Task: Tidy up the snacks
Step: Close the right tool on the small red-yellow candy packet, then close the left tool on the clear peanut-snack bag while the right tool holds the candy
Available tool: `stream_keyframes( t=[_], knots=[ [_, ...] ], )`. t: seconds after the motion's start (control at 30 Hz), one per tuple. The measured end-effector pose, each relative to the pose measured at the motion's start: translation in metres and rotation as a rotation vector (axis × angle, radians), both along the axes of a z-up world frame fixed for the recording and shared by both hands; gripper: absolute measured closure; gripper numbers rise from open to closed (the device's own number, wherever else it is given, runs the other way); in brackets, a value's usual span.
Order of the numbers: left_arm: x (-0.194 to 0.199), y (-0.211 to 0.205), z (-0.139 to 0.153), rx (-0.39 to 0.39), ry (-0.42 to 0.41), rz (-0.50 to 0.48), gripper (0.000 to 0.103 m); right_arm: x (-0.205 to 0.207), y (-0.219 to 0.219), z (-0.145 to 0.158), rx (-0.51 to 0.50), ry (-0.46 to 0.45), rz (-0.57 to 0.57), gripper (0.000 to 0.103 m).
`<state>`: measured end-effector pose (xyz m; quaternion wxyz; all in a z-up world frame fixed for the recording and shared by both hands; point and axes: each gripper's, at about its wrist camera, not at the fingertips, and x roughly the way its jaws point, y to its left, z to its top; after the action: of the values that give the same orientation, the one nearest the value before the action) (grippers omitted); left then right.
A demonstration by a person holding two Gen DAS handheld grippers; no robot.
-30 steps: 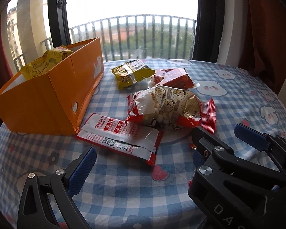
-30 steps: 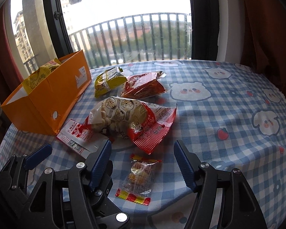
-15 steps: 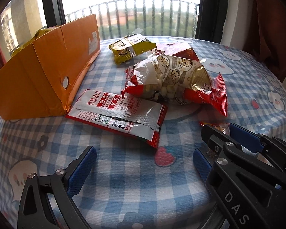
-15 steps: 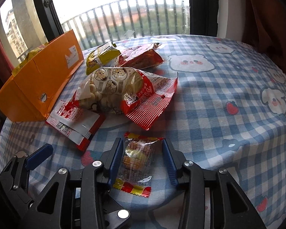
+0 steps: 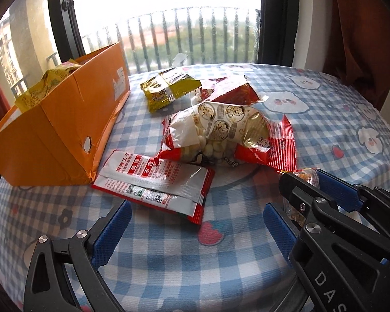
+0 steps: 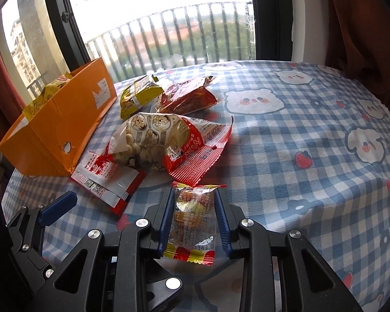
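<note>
Right tool (image 6: 195, 218) clamps clear candy packet (image 6: 192, 223) — left tool (image 5: 195, 231) spread; "DAS" lettering.

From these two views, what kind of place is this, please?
Probably a room in a high-floor flat. A round table under a blue checked tablecloth stands by a window, with a balcony railing and apartment blocks outside. A dark red curtain hangs beside it.

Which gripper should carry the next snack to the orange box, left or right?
Right. The right gripper is closed on the small clear candy packet, so it can go straight to the orange box. The left gripper is open and empty, though nearer the box.
</note>
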<state>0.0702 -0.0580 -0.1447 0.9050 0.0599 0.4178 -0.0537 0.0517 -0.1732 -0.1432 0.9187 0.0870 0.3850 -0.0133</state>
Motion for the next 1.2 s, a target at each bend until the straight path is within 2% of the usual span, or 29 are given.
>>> stream_keyframes(
  t=[0.47,0.57,0.83,1.2],
  knots=[
    [0.040,-0.030,0.030,0.070,-0.055,-0.083,0.001,0.022,-0.029,0.030,0.034,-0.054,-0.071,0.069],
    [0.054,-0.036,0.028,0.097,-0.050,-0.083,0.001,0.031,-0.035,0.032,0.028,-0.056,-0.085,0.069],
    [0.086,-0.041,0.018,0.105,-0.004,-0.119,0.001,0.060,-0.043,0.027,0.031,-0.029,-0.101,0.069],
    [0.108,-0.043,0.003,0.057,0.003,-0.122,0.000,0.082,-0.048,0.015,0.032,-0.005,-0.114,0.069]
  ],
)
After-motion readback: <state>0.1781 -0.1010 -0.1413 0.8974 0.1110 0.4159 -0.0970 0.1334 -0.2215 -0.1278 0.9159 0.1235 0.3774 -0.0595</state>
